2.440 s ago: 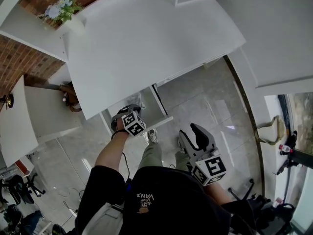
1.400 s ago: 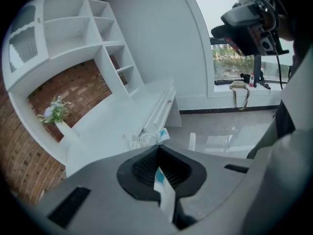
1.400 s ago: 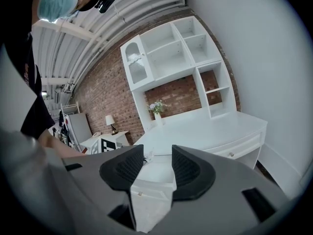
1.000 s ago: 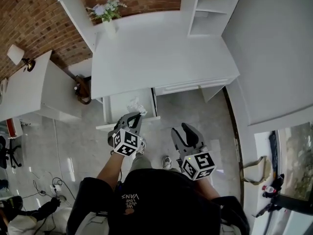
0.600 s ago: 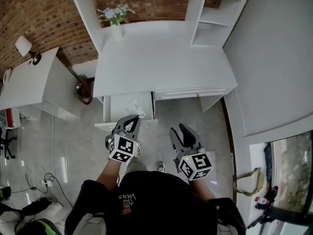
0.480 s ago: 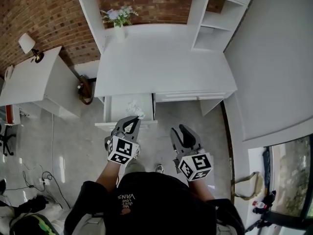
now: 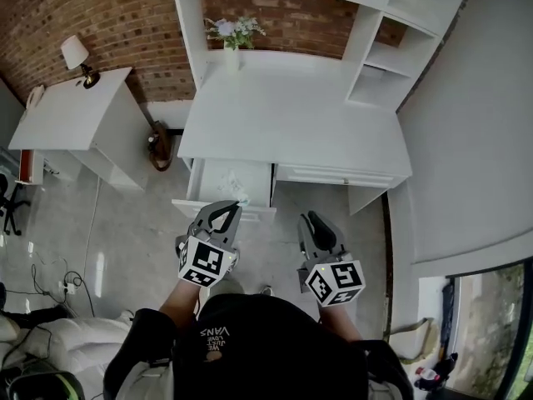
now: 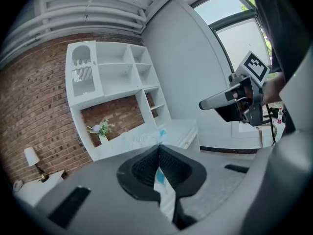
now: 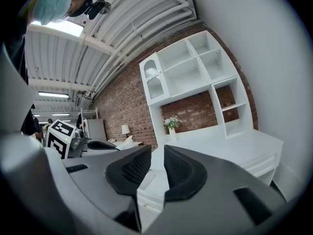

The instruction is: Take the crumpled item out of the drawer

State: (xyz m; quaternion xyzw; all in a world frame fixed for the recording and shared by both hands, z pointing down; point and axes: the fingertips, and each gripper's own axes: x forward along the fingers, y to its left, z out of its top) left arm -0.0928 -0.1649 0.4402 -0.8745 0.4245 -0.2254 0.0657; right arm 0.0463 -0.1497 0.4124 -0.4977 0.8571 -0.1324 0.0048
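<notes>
— What is your left gripper [image 8: 159, 150] holding?
— Its jaws are pressed together on the crumpled item [image 9: 127, 141], pinched at their tips; in the head view it sits mid-frame, at the front edge of the open drawer [image 7: 212, 177].
— And your right gripper [image 9: 155, 150]?
— Lower centre-right in the head view; jaws a little apart, just been closing; nothing between them.
</notes>
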